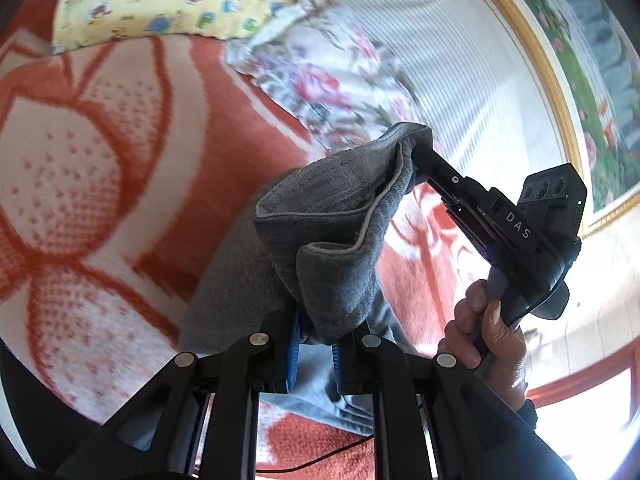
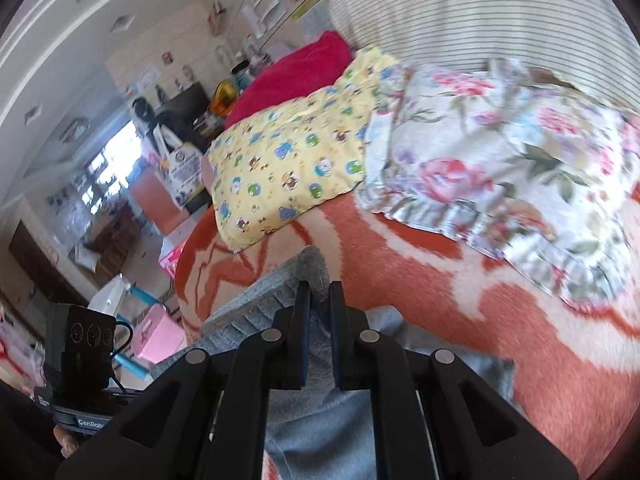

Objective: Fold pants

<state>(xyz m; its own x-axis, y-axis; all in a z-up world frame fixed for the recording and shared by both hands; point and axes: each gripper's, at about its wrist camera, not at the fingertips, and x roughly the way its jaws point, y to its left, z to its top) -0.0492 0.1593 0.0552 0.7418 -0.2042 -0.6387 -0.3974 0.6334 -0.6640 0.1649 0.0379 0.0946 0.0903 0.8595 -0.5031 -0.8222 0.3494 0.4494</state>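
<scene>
So the grey pants are up off the bed at one end right now, both grippers pinched tight on the same hem-like edge. The left gripper has its blue-padded jaws nearly closed with a fold of grey fabric bunched between them, and the right gripper is clamped on the other corner of that edge, held by the person's hand. From the right wrist view, the right gripper shows the same thing: narrow gap, cloth in it, and the rest of the pants trailing down onto the orange-and-white blanket toward the near edge of the bed. Progress-wise it looks like early-to-mid fold: the end is lifted, probably about to be carried over, but nothing is laid flat or stacked yet, so the actual folding is pretty much all left. Readable text: "DAS" on the right gripper's body, and "GenRob", cut off, on the left unit.
</scene>
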